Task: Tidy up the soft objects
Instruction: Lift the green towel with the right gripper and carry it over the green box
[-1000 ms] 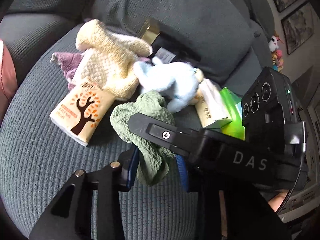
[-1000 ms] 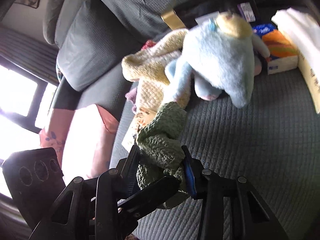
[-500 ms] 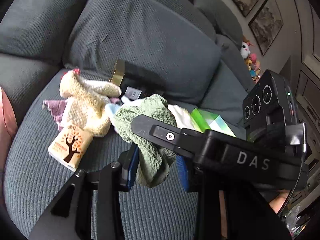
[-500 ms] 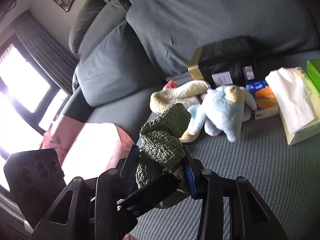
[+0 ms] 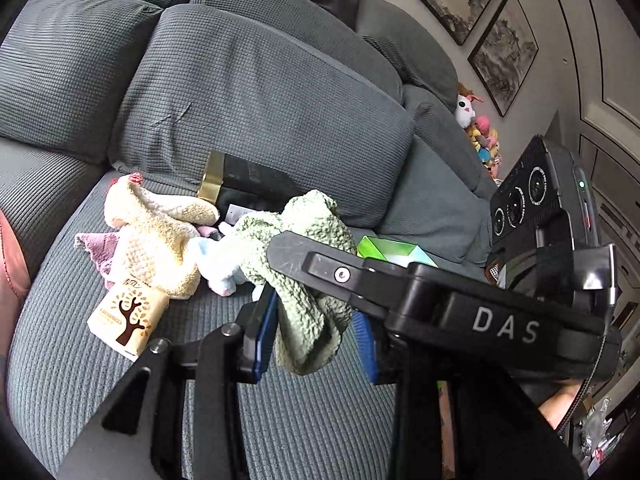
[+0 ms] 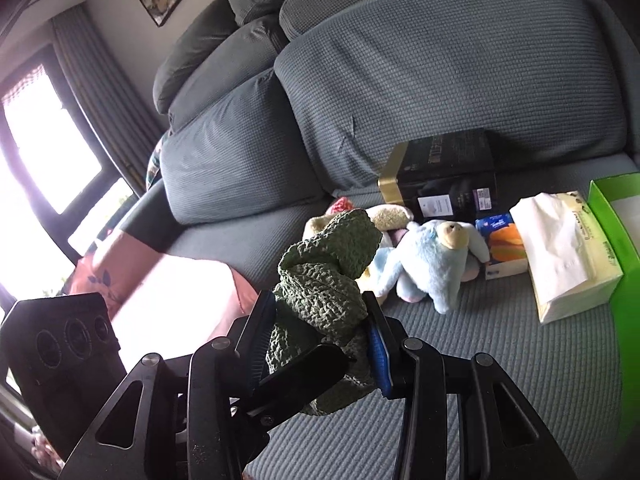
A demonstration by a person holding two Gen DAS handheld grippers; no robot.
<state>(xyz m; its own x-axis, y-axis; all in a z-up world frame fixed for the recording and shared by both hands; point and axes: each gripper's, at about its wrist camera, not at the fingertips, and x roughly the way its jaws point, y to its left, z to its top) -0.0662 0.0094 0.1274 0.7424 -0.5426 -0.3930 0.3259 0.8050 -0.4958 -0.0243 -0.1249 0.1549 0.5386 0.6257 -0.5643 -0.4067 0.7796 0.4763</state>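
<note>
The green cloth (image 5: 308,272) hangs in the air above the sofa seat (image 5: 72,360), and both grippers hold it together. The left gripper (image 5: 316,344) has its fingers closed on the lower fold of the cloth. The right gripper (image 6: 320,340) is also closed on the same bunch, and its body crosses in front of the left camera.

The first risk, I think, is that the two hands pull in different directions. The cloth is loose knit, so it can stretch or slide out from one pair of fingers, and then it will swing from the other one. The second risk is the two tools themselves: they are very close, nearly touching, and one finger can pinch or knock the other.

On the seat below lie the cream towel (image 5: 160,240), the blue plush toy (image 6: 428,264), a pink cloth (image 5: 94,246) and a tissue pack with a tree print (image 5: 128,316). Near them are a black box (image 6: 440,176), an opened tissue pack (image 6: 568,256) and a green box (image 6: 616,216). If the cloth comes down without care, its hanging end can drag over this pile and make it less tidy.

Where the cloth must go is not visible, so a wrong place is also possible.
</note>
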